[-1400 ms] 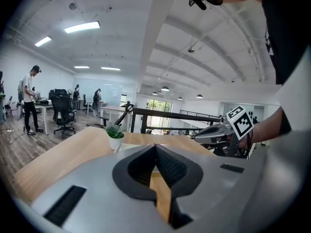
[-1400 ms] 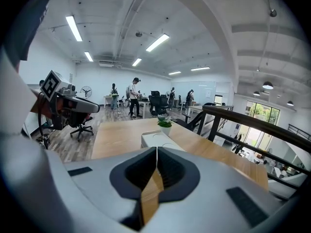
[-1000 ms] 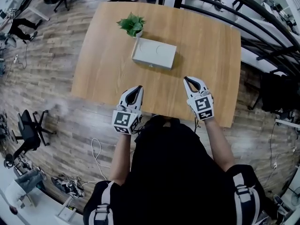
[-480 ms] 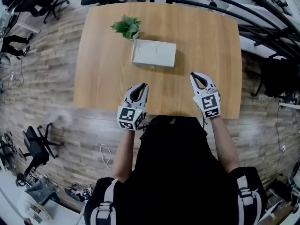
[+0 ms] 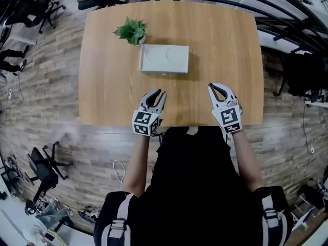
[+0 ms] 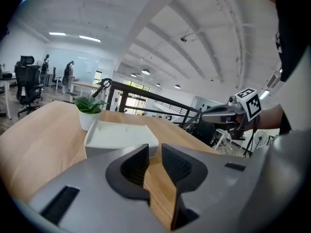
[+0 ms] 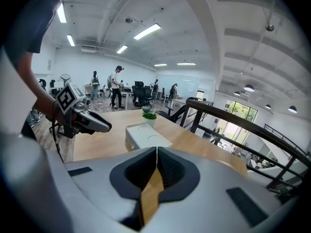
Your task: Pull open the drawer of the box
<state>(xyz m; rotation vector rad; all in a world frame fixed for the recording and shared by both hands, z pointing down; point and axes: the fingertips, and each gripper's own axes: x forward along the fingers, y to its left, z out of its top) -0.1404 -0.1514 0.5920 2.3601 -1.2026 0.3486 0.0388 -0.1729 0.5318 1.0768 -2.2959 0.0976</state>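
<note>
Tongs hover over the near edge of the table: my left gripper is opening its jaws on nothing, and my right gripper is pressed together, empty. The white box sits mid-table, well ahead, apparently unopened. I judge this the approach; next, the left jaws must reach the box's near face.

The white rectangular box lies on the light wooden table, a little left of the middle, its long sides parallel to the near edge. The small green potted plant stands just behind the box's far left corner, toward the table's far left corner. A black metal railing runs beyond the right edge.
</note>
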